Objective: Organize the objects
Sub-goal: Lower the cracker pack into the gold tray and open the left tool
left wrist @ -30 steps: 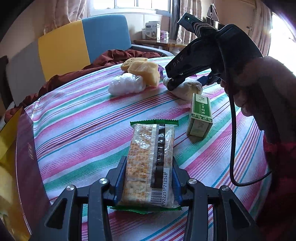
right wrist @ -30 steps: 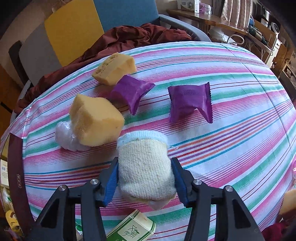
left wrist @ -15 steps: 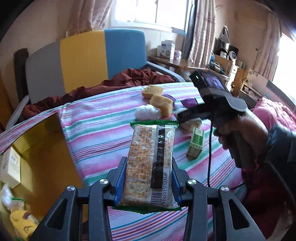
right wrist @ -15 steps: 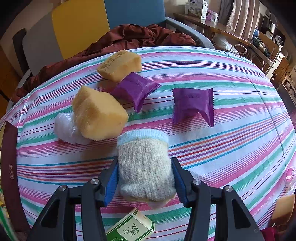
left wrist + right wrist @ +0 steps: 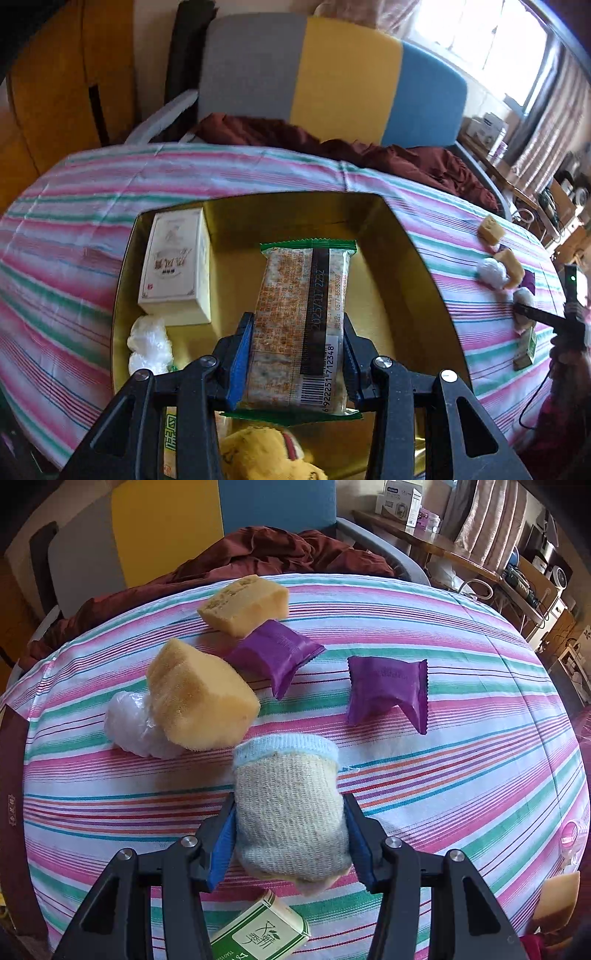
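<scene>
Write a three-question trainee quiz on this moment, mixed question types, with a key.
1. True or false: the left gripper holds a cracker packet above the gold box.
2. The right gripper grips: A) a sponge, B) a knitted pouch, C) a purple sachet.
3. How many purple sachets lie on the striped cloth?

Key: 1 true; 2 B; 3 two.
</scene>
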A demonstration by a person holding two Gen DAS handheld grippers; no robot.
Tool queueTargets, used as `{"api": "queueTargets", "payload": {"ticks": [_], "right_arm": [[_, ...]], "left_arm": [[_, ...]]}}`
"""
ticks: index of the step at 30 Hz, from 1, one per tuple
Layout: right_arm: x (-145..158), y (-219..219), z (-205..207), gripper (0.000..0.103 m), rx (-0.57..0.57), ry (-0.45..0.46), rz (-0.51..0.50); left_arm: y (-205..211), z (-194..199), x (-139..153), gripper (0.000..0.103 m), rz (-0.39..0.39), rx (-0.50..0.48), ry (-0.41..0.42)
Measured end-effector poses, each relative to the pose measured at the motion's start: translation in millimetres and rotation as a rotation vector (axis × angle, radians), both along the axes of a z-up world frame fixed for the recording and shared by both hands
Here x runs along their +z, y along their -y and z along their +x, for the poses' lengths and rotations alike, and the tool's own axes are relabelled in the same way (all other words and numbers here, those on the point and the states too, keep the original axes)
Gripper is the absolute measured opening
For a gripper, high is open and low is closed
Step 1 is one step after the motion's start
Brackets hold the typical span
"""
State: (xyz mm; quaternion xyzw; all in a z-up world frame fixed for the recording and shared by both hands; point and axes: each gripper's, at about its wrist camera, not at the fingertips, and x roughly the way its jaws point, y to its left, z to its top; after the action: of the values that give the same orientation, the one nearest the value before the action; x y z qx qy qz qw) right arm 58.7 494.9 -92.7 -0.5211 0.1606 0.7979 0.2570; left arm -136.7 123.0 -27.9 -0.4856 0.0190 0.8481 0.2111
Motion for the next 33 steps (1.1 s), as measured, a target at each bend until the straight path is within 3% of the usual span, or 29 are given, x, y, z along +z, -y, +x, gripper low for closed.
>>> {"api": "queueTargets", "payload": {"ticks": [4,15,23,33], "right_arm": [[-0.6,-0.3,0.5,0.054,0.003,0.004,0.003],[-2.5,-0.3,-0.8,0.054,0.010,0.014,0.008],[-3.3,0.9,-0.4,0.054,0.010,0.019,0.007],[0.4,4.3,4.7,0.053,-0.007,0.014,0.006]], "left_arm": [[14.9,-20.3,-26.1,0.043,0.027,0.086,0.112],[15.9,-20.0,-46.6,0.043,-0.008,0.114,0.157],[25.7,-3.4,-29.4,0.052,-0.018,0.121,0.072],[39.0,64.4,11.8,0.052,-0.033,0.128,-0.163]]}}
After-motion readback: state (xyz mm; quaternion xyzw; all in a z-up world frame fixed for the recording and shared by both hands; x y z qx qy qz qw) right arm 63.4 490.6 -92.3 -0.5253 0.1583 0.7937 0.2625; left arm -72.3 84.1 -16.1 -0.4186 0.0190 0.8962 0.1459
